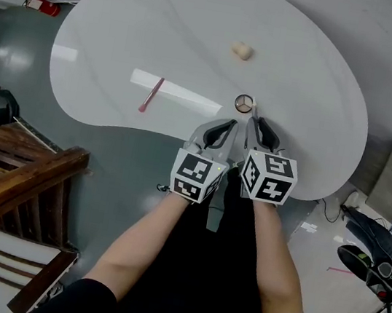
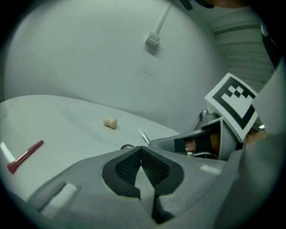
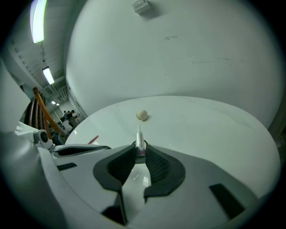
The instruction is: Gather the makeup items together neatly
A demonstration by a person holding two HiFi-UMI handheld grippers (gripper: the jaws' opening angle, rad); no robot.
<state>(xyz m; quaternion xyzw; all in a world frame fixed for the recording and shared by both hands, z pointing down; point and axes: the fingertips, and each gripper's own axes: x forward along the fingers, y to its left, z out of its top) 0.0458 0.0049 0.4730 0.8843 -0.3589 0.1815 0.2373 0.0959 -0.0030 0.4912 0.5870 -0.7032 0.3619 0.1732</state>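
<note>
Near the surface [image 1: 200, 35] edge, right tongs [image 3: 140, 152] clamp a tube [image 3: 140, 142], left tongs [image 2: 141, 151] closed on nothing; bare room ahead toward the sponge [image 1: 241, 50].

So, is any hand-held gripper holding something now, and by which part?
The right hand-held gripper grips a small white tube by its base end, pointed tip sticking out. The left hand-held gripper is shut, empty.
</note>
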